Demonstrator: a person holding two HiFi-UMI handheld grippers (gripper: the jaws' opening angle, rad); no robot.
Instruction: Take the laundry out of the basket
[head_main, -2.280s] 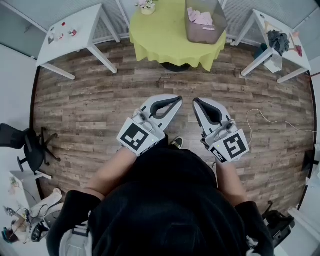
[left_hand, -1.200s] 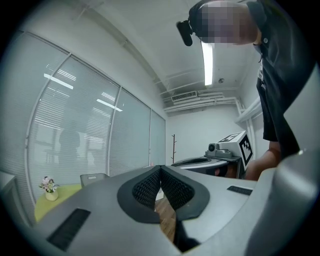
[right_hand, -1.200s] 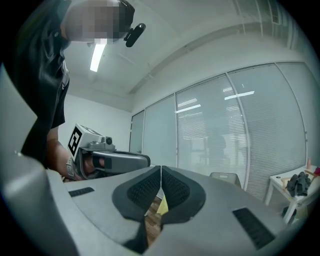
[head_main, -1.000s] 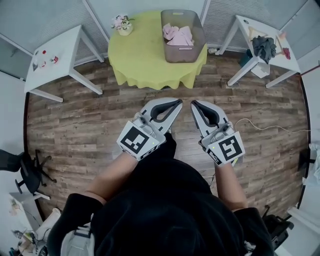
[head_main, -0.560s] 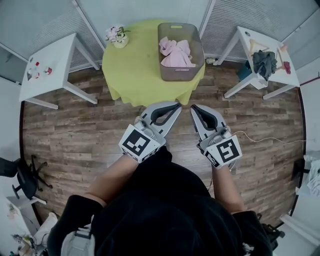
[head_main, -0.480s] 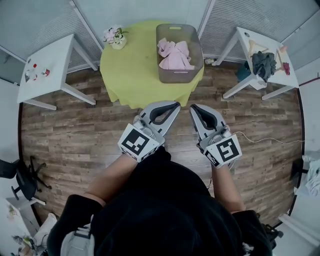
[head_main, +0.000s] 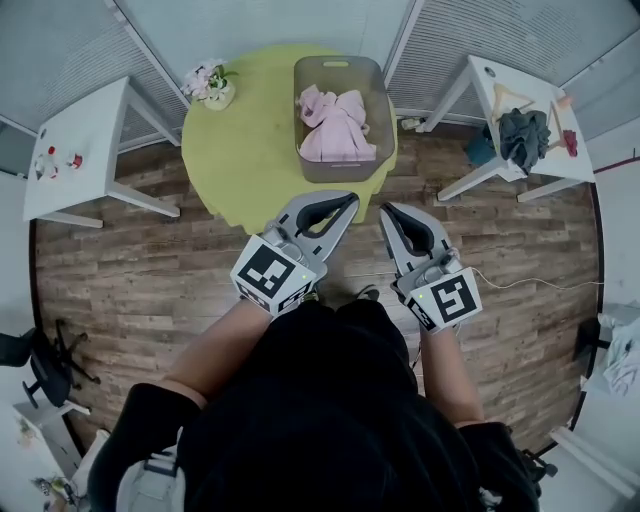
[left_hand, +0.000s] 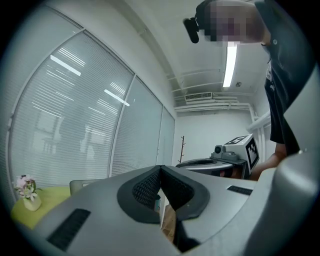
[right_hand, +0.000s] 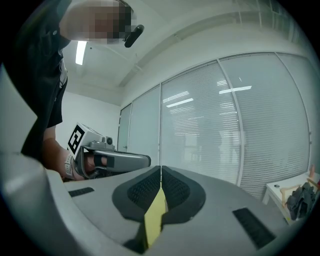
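Observation:
A grey laundry basket (head_main: 375, 90) stands on the right side of a round table with a yellow-green cloth (head_main: 240, 150). Pink laundry (head_main: 335, 125) lies crumpled inside it. My left gripper (head_main: 349, 200) is shut and empty, held in the air just short of the table's near edge, tips toward the basket. My right gripper (head_main: 385, 211) is beside it, also shut with nothing in it. In the left gripper view the jaws (left_hand: 160, 167) meet at the tips; the right gripper view shows its tips (right_hand: 160, 168) touching too, with the yellow-green cloth seen through the gap below.
A small vase of flowers (head_main: 207, 84) sits at the round table's far left. A white table (head_main: 70, 150) stands to the left, another white table (head_main: 520, 100) with dark clothes and a hanger to the right. A cable (head_main: 530, 282) lies on the wood floor at right.
The round table and basket have come much nearer and lower in the head view as the person walked toward them. Both grippers kept their pose, shut, side by side.

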